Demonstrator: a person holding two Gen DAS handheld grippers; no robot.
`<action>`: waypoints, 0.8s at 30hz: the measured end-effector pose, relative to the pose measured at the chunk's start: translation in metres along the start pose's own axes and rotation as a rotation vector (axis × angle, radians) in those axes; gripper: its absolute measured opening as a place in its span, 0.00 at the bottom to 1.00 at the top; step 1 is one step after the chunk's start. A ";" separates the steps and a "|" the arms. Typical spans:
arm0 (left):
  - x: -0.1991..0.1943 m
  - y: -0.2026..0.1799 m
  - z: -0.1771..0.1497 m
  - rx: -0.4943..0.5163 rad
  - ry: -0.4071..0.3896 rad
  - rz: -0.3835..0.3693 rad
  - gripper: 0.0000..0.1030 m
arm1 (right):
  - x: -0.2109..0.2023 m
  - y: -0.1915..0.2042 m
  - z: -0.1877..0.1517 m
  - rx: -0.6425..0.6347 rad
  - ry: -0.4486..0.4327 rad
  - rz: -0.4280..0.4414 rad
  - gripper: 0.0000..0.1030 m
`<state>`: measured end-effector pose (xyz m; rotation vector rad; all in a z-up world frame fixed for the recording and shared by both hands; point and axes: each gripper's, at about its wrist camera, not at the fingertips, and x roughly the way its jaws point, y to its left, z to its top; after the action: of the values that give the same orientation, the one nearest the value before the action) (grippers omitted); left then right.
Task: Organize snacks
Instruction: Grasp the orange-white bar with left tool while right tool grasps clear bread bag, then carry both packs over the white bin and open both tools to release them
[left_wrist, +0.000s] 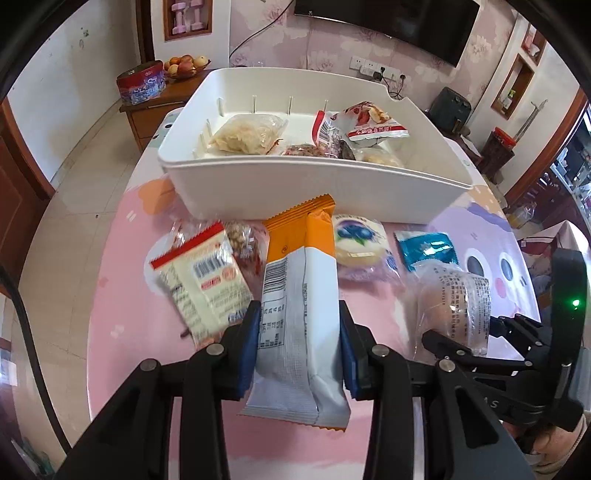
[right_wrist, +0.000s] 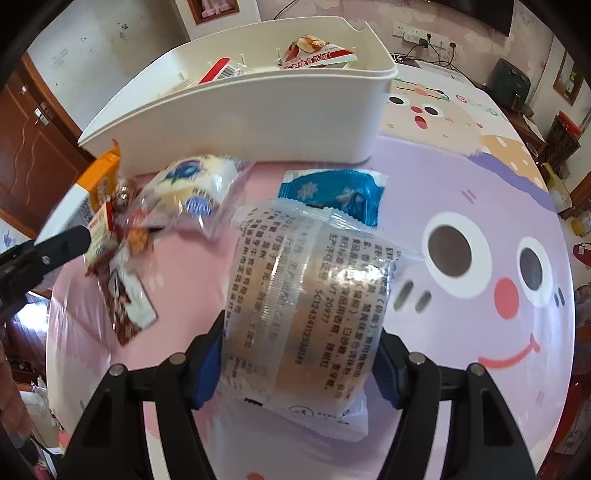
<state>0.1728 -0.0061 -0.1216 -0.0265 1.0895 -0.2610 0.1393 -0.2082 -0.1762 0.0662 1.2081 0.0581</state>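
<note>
My left gripper (left_wrist: 298, 339) is shut on an orange-and-white snack packet (left_wrist: 301, 295), held above the table in front of the white bin (left_wrist: 317, 184). My right gripper (right_wrist: 299, 363) is shut on a clear-wrapped round cake (right_wrist: 303, 295); this cake also shows in the left wrist view (left_wrist: 452, 306). The bin (right_wrist: 258, 122) holds several snacks, among them a red-and-white packet (left_wrist: 364, 123) and a clear bag of pale chips (left_wrist: 247, 134). On the table lie a blueberry-print cake (left_wrist: 360, 240), a blue packet (left_wrist: 426, 249), a red-and-white barcode packet (left_wrist: 201, 280) and a nut bag (left_wrist: 245, 242).
The round table has a pink and purple cartoon cloth (right_wrist: 480, 221). A wooden cabinet with a red tin (left_wrist: 142, 85) and a fruit bowl (left_wrist: 186, 66) stands behind the table at left. A TV (left_wrist: 388, 18) hangs on the far wall.
</note>
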 end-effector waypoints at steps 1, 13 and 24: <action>-0.003 -0.001 -0.004 -0.002 -0.003 0.000 0.35 | -0.002 0.001 -0.005 -0.004 -0.006 -0.007 0.65; -0.025 -0.022 -0.024 0.104 -0.016 0.094 0.35 | -0.017 0.017 -0.039 0.024 -0.104 -0.073 0.63; -0.072 -0.037 0.006 0.116 -0.149 0.106 0.35 | -0.050 0.017 -0.032 0.025 -0.160 -0.100 0.61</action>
<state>0.1399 -0.0263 -0.0502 0.1133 0.9236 -0.2226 0.0916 -0.1947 -0.1391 0.0319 1.0510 -0.0490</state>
